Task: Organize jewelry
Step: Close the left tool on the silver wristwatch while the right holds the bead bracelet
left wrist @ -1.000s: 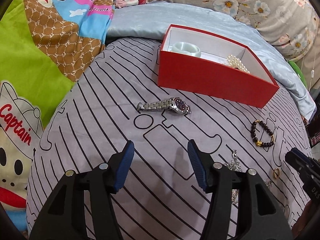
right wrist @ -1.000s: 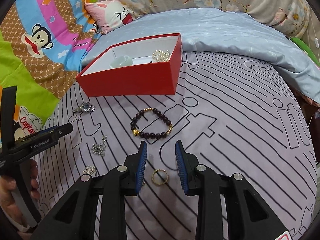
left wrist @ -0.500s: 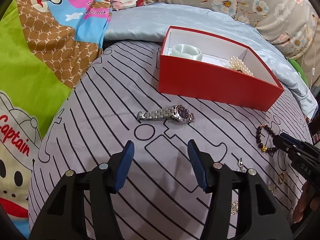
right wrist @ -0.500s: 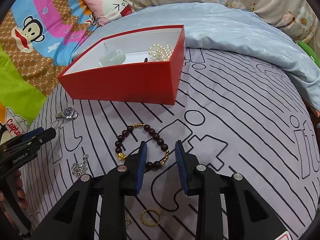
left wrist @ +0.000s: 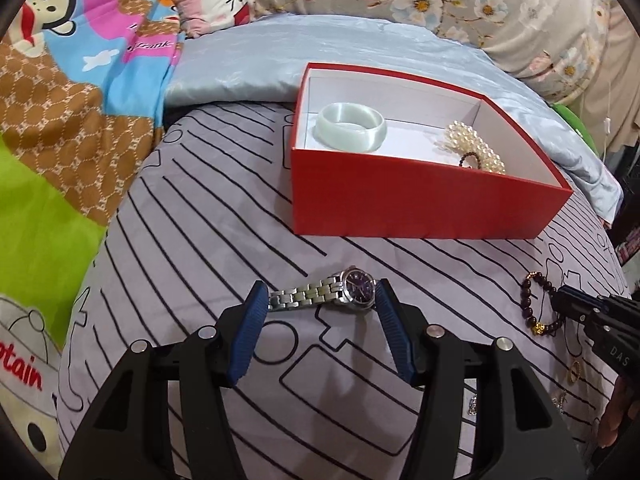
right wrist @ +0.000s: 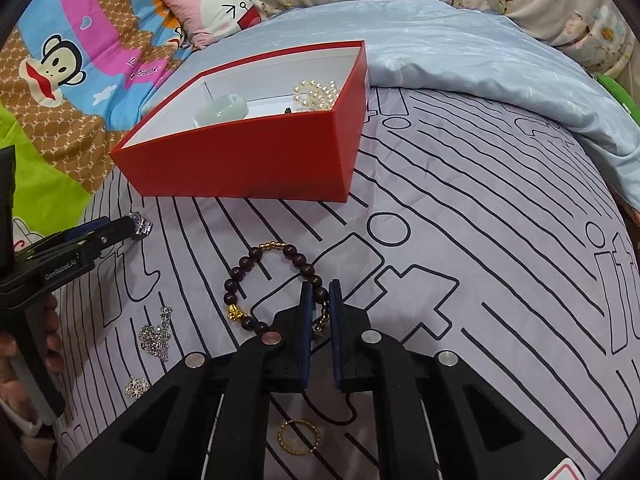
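Note:
A silver watch [left wrist: 332,295] with a dark dial lies on the striped grey sheet [left wrist: 200,248]. My left gripper [left wrist: 319,298] is open, its blue fingers at either end of the watch. A dark bead bracelet [right wrist: 256,276] with gold beads lies in front of the red box [right wrist: 256,168]. My right gripper [right wrist: 320,295] is shut on the bracelet's near side, with beads between the fingers. The box [left wrist: 420,204] holds a pale green bangle [left wrist: 352,126] and a pearl bracelet [left wrist: 472,146].
A silver necklace [right wrist: 156,334], a small silver charm [right wrist: 136,386] and a gold ring [right wrist: 299,436] lie on the sheet near the right gripper. A pale blue quilt [right wrist: 480,60] lies behind the box. A cartoon blanket [left wrist: 60,100] covers the left.
Both grippers moved forward. The left fingers now flank the watch. The right gripper passed over the gold ring and narrowed onto the bead bracelet.

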A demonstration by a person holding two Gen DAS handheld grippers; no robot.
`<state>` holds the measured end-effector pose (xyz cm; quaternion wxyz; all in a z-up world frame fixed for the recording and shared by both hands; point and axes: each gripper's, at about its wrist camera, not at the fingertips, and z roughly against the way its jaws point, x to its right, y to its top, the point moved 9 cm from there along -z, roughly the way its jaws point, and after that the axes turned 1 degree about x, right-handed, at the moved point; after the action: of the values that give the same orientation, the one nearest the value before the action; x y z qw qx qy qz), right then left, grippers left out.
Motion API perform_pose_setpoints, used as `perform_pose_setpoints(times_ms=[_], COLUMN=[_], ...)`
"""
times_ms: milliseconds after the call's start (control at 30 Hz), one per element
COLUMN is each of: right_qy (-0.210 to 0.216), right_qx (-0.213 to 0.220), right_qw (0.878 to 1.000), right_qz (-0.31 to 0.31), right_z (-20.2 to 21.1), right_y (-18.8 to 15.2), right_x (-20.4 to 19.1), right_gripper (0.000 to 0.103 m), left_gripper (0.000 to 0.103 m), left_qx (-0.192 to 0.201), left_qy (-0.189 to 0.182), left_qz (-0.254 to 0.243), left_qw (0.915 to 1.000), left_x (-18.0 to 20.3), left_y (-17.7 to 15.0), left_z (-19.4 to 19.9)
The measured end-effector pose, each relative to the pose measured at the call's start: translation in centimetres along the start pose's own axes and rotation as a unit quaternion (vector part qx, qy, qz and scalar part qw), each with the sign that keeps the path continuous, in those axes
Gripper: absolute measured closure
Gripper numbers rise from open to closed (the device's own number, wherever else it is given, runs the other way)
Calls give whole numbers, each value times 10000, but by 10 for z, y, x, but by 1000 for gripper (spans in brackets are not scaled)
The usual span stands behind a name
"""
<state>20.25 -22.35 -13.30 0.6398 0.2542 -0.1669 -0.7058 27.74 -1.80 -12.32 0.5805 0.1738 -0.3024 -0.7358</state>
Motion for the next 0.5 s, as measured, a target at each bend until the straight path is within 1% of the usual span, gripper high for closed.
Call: perform_pose_setpoints(times_ms=[67,233,267,333,367,500], right_qy=[36,150,159,169,173,192], right_qx=[-8,-23,-22,-28,-34,-48], right_qw=[10000,9996,9996,9996,9996,9996], right_qz=[-56,-226,-237,-235,-230,-223], right_z=[1,5,5,5,5,5], right_y=[-1,-5,-5,-6,-6,-5], right_x=[1,3,2,1,1,-1], right_gripper=[96,96,96,96,96,96], left_gripper=[49,50,48,50,49,49], left_qx=[26,52,65,149,193,104], left_qy=[-145,-199,-141,18,34,-238], left_qz=[-203,-656,-713,-828,-863,-933], left_qw=[9997,9976,9973,9965,9961,9953], left_x=[3,6,4,2,1,1], left_y=[0,0,1,6,8,12], left_z=[-1,-4,-5,-5,-4,-11])
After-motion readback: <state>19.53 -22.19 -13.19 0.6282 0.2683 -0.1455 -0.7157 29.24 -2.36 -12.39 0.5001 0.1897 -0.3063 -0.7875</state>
